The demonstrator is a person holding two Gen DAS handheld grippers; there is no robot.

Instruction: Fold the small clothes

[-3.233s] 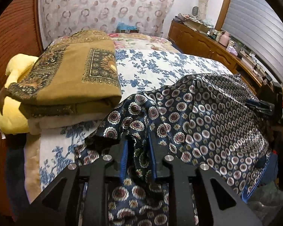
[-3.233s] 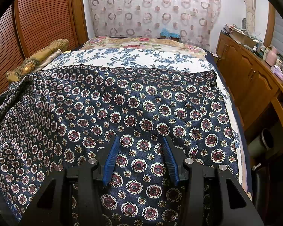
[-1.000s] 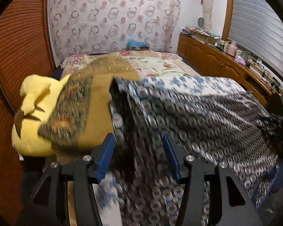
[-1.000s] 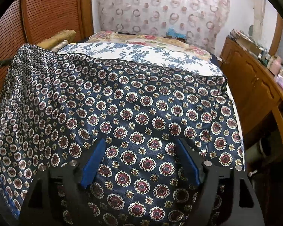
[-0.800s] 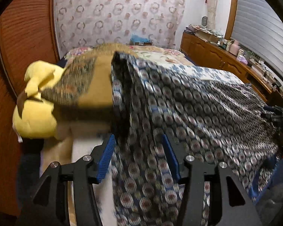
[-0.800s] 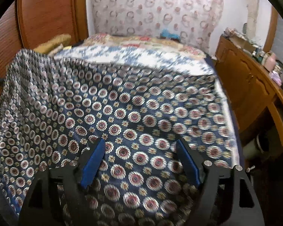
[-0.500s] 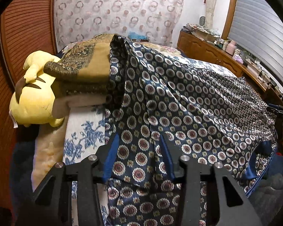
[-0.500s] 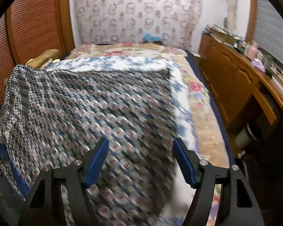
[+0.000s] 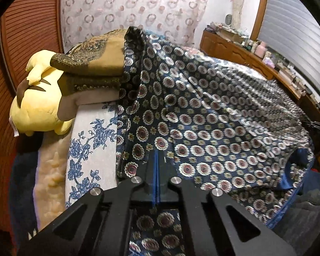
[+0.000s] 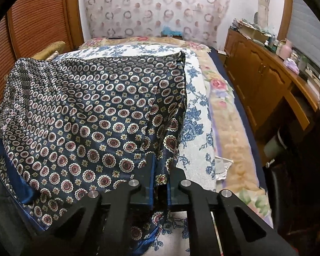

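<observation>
On the blue-flowered white bedspread [image 10: 199, 128] | left gripper [image 9: 156, 160] and right gripper [image 10: 160, 166] angled down, jaws just closed, pinching navy medallion-print silky cloth [image 9: 202, 117] at near edge | bare bedspread flanks cloth

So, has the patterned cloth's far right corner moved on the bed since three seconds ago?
Yes. In the right wrist view the cloth has drawn leftward, baring the floral sheet along its right side.
</observation>
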